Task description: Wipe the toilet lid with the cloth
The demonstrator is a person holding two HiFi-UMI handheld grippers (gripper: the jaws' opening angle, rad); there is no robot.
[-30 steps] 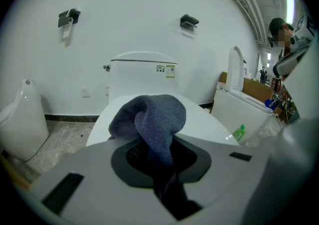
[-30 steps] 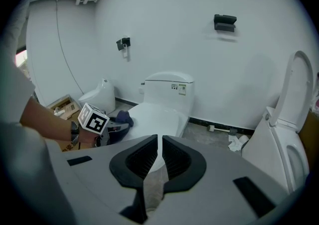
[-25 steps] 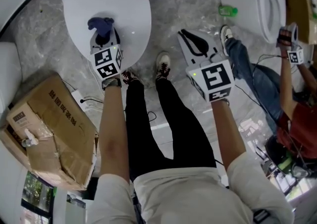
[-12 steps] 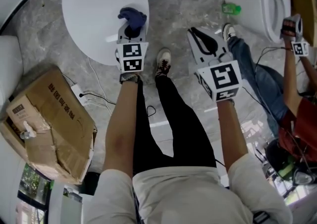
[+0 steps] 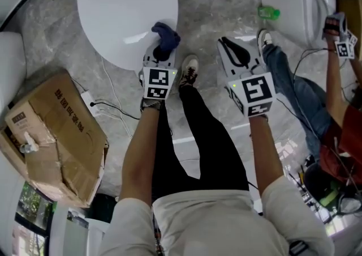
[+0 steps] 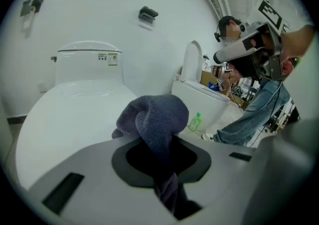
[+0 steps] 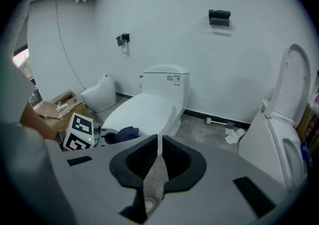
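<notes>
In the head view, the left claw (image 5: 162, 52) is clamped on the dark blue cloth (image 5: 166, 35), which sits at the near right edge of the white toilet lid (image 5: 121, 11). The right claw (image 5: 233, 51) hangs over the floor (image 5: 203, 0), apart from the cloth.

In the left gripper view, the cloth (image 6: 155, 119) is pinched between the jaws and bulges past their tips, with the lid (image 6: 70, 119) below and to the left.

In the right gripper view, the right claw (image 7: 158, 157) has its jaws drawn almost together, with only a slit between them and nothing held. The cloth (image 7: 127, 133) lies at the lid's (image 7: 144, 109) near edge.
</notes>
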